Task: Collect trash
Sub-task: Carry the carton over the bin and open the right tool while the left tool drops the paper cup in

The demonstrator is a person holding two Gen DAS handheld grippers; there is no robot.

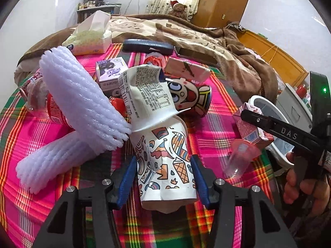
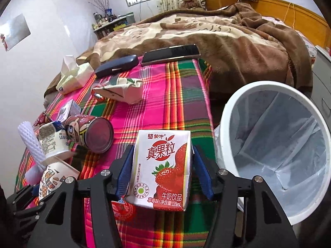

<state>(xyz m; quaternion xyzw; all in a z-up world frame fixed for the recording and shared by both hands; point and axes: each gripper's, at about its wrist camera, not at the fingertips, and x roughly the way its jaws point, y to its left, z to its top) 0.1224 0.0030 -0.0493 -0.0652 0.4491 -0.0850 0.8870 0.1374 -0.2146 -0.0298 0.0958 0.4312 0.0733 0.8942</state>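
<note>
My left gripper (image 1: 163, 175) is shut on a patterned paper cup (image 1: 165, 155) lying on the plaid cloth, with a crumpled white wrapper (image 1: 144, 95) stuck in its mouth. My right gripper (image 2: 162, 169) is shut on a strawberry milk carton (image 2: 163, 169), held above the cloth just left of the white lined trash bin (image 2: 275, 144). In the left wrist view the right gripper (image 1: 252, 115) with its carton (image 1: 251, 130) is at the right edge. White foam netting (image 1: 82, 107), a red cartoon can (image 1: 192, 97) and a clear plastic cup (image 1: 240, 157) lie nearby.
A purple carton (image 1: 111, 72), a flattened carton (image 2: 122, 91), a tissue pack (image 2: 72, 78), a glasses case (image 2: 116, 66) and a phone (image 2: 171, 54) lie further back. A brown blanket (image 2: 227, 37) covers the bed behind. A grey cabinet (image 2: 322, 78) stands right of the bin.
</note>
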